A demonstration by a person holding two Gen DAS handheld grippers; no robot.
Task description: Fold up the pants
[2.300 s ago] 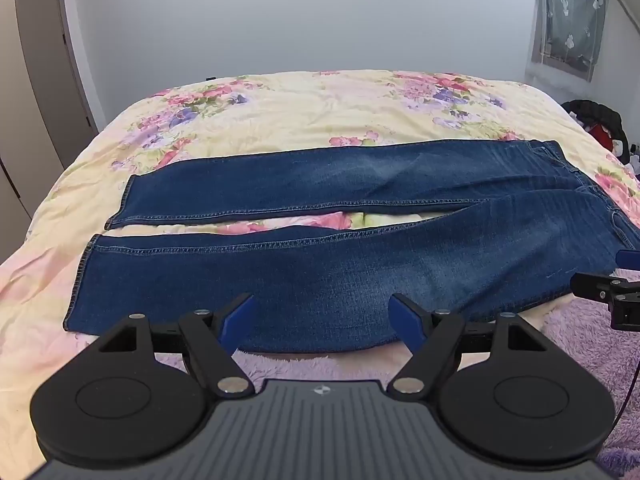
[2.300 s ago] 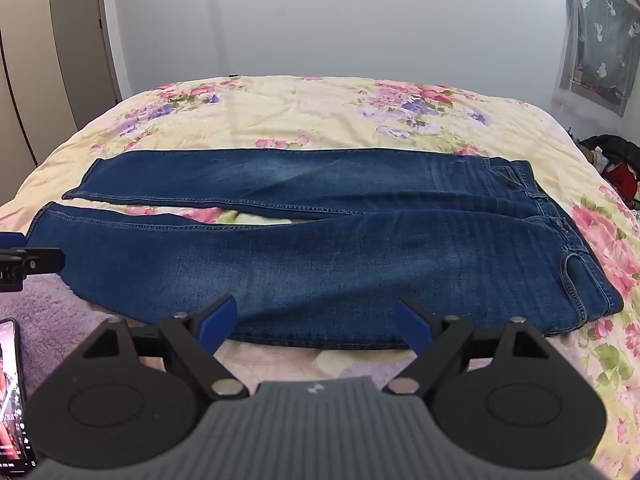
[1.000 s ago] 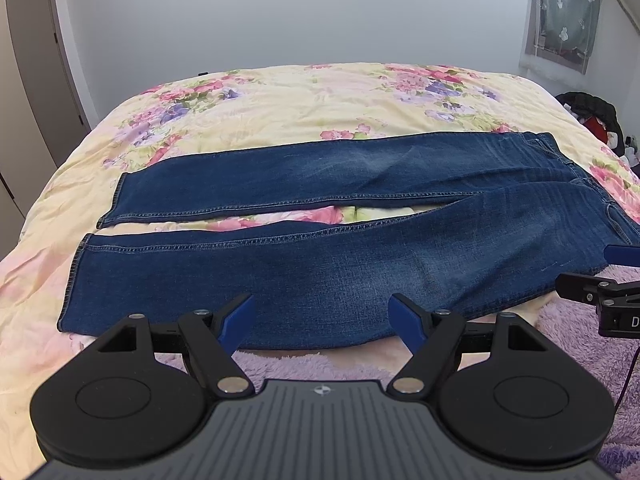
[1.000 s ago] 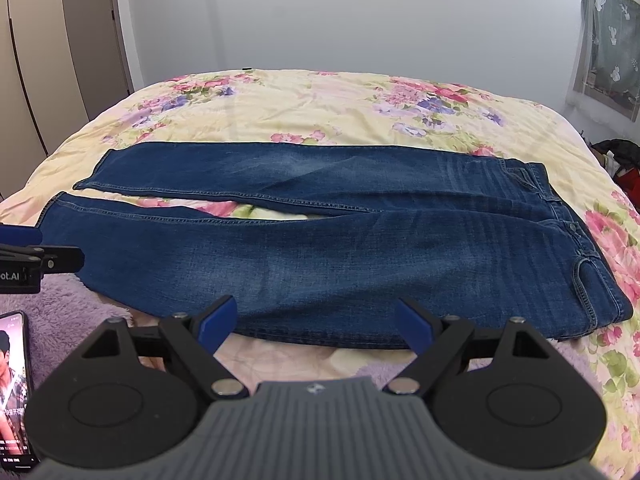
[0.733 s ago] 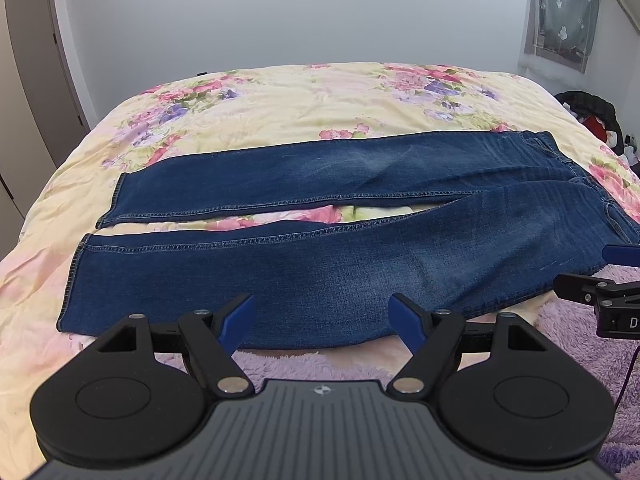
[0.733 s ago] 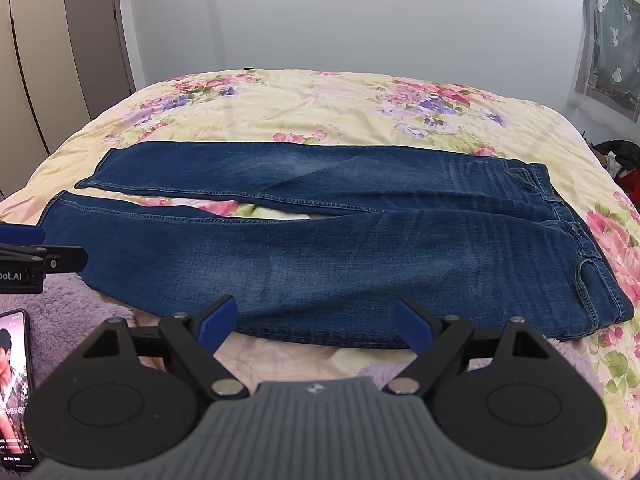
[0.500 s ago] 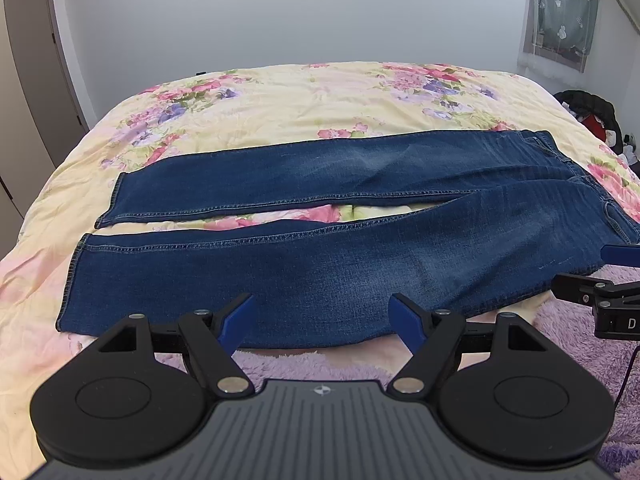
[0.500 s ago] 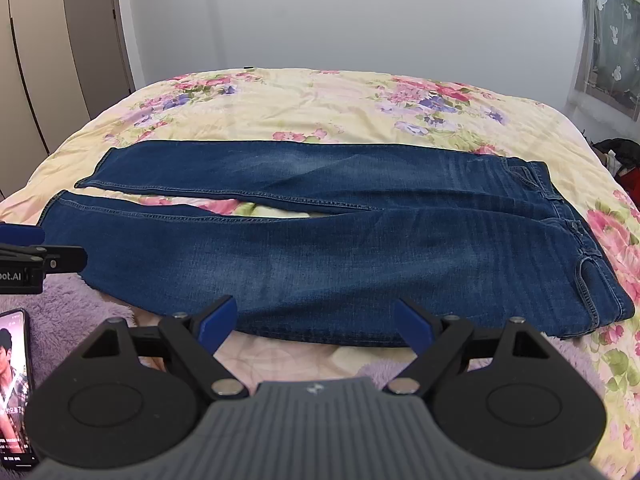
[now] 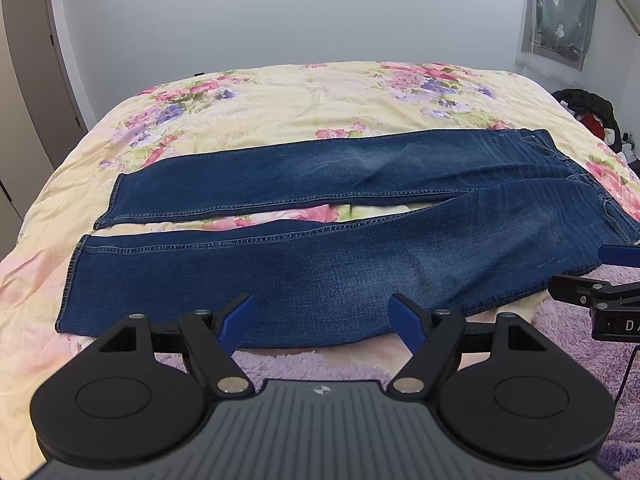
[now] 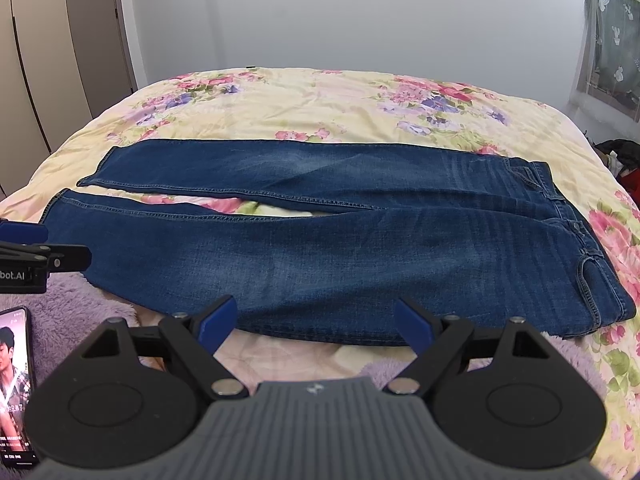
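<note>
nothing much moved: jeans (image 9: 320,264) flat, both jaws wide.

Both views are evenly bright with soft, diffuse room light — no hard shadows, only a faint dark rim under the jeans (image 9: 320,264). The curtained window (image 10: 612,40) glows dimly. Fisheye bending curves the bed (image 9: 280,96) and wall lines, corners vignette to black, and focus stays sharp throughout — no motion blur.
</note>
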